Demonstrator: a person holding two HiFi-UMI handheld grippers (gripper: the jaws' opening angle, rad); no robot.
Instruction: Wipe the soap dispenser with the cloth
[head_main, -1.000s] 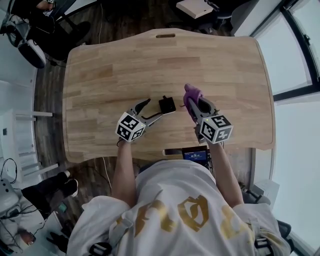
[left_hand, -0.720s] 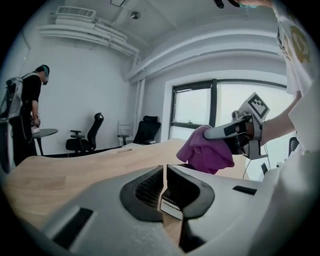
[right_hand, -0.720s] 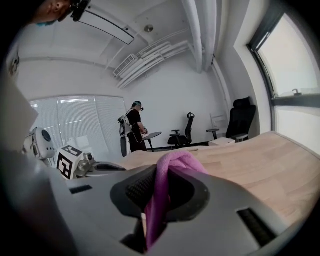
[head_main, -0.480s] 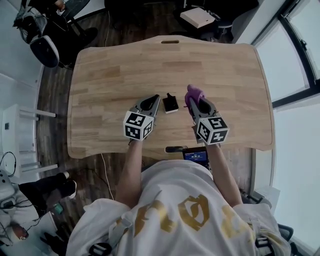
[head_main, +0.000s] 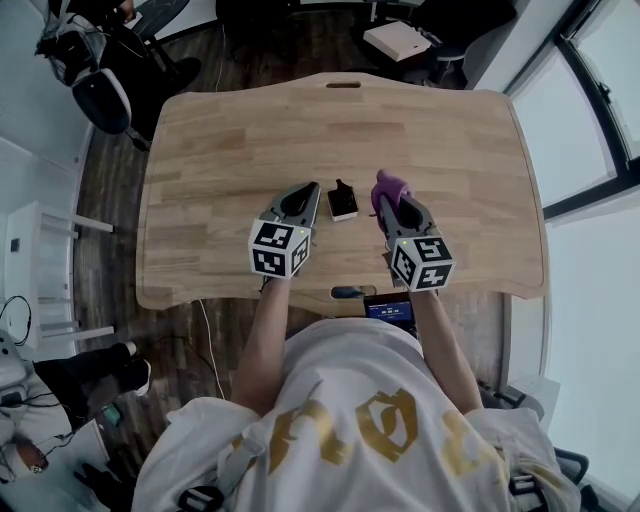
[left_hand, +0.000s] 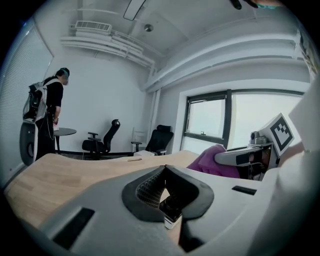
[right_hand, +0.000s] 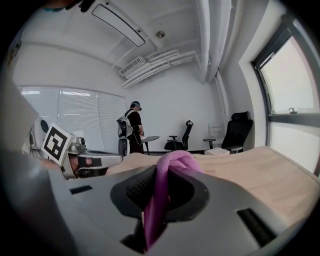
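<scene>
Soap dispenser (head_main: 343, 202) lies between left tongs (head_main: 309, 191) and right tongs (head_main: 388, 206) clamping cloth (head_main: 386, 185)

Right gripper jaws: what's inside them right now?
A purple cloth, pinched between the jaws, its fold bulging past the tips. How much hangs beneath is covered by the right gripper itself.

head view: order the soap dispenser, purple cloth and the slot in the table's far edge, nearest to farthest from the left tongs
From the left tongs:
1. soap dispenser, just to their right on the table.
2. cloth, further right, gripped in the right tongs.
3. slot, at the table's far edge.
</scene>
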